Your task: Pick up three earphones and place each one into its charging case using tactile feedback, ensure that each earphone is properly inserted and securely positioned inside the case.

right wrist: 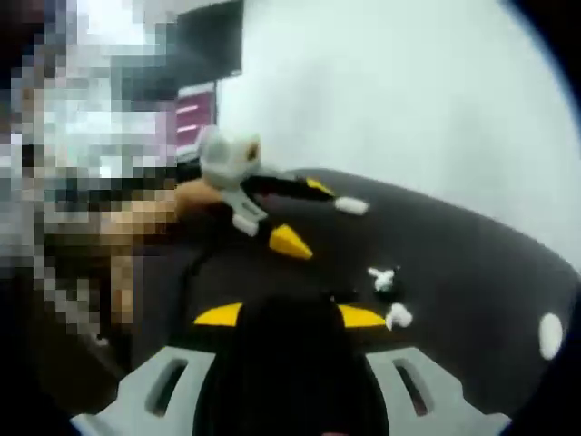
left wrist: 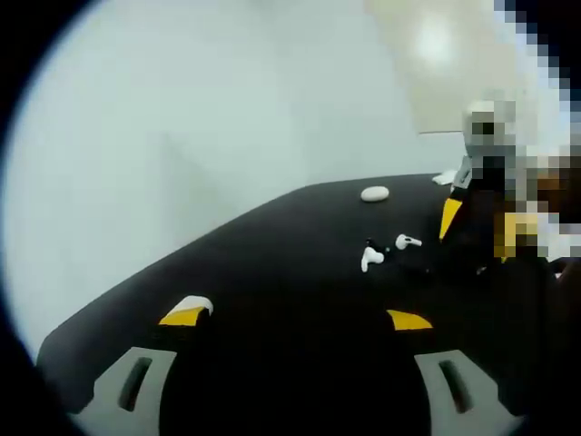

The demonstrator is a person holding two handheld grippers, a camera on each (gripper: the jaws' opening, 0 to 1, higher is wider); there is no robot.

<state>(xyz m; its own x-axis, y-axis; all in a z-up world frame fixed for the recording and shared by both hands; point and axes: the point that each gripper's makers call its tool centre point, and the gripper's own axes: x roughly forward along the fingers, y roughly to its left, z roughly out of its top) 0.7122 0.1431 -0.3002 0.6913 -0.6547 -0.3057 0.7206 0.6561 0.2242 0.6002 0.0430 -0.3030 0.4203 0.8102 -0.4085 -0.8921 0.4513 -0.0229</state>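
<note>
In the left gripper view we see our left gripper [left wrist: 298, 318] hovering over the black table [left wrist: 272, 272], its yellow-tipped jaws spread wide with nothing between them. Ahead lie two white earphones [left wrist: 371, 258] [left wrist: 408, 242], loose on the mat and close to each other, and further back sits a white charging case [left wrist: 374, 193] — closed or open, we cannot tell, nor what is inside. The right gripper [left wrist: 451, 216] enters from the right edge.

In the right gripper view our right gripper [right wrist: 289, 315] also has its jaws apart and is holding nothing. Just beyond its tips rest the same two earphones [right wrist: 382, 278] [right wrist: 398, 316]; a white oval case [right wrist: 549, 334] lies well off to the right. The left gripper [right wrist: 290, 241] reaches in from the left, and another small white object [right wrist: 350, 206], too blurred to name, lies near it.

We judge the task to be at its start — no earphone picked yet. Next we need to close gently on one bud's stem and find an open case.
</note>
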